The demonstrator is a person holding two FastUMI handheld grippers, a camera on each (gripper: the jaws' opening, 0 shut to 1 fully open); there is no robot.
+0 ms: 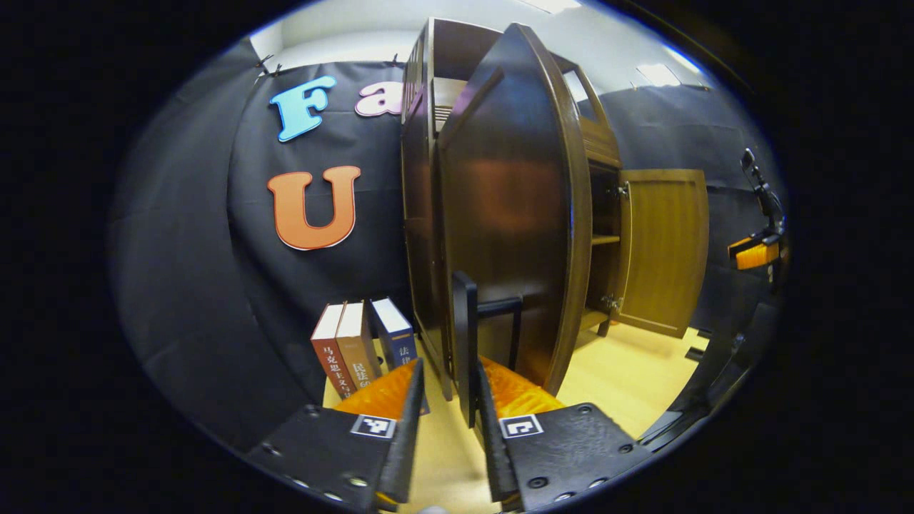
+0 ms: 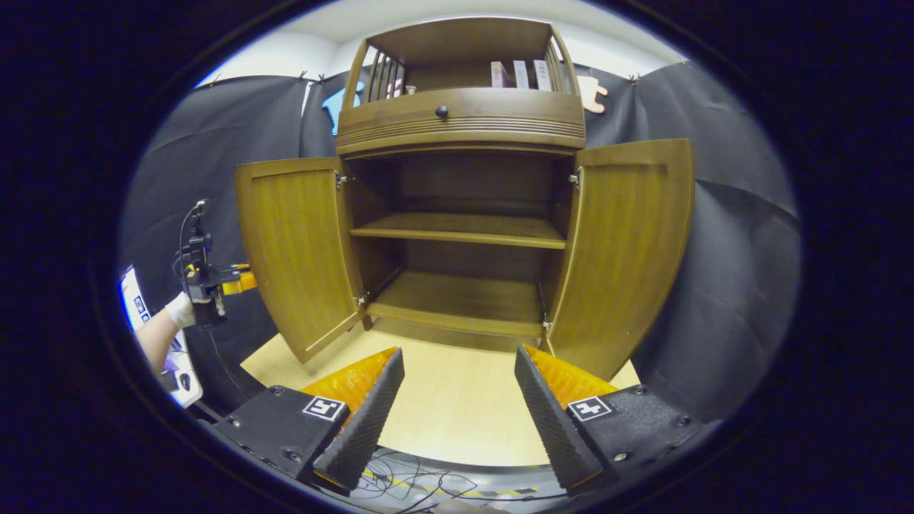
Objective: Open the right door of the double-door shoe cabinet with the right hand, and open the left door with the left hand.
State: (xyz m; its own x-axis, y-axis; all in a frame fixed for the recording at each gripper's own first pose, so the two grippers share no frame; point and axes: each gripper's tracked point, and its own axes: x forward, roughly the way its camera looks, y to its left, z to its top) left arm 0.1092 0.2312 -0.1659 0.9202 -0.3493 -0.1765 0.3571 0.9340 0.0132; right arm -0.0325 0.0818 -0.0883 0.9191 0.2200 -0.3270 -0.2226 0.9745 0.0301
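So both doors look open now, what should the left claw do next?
Probably let go of the handle and back away. The left claw sits around that handle with the left door swung wide, and the right door stands open too, so little seems left to pull.

books (image 1: 360,343) left of cabinet (image 2: 460,121), doors (image 2: 296,250) swung outward
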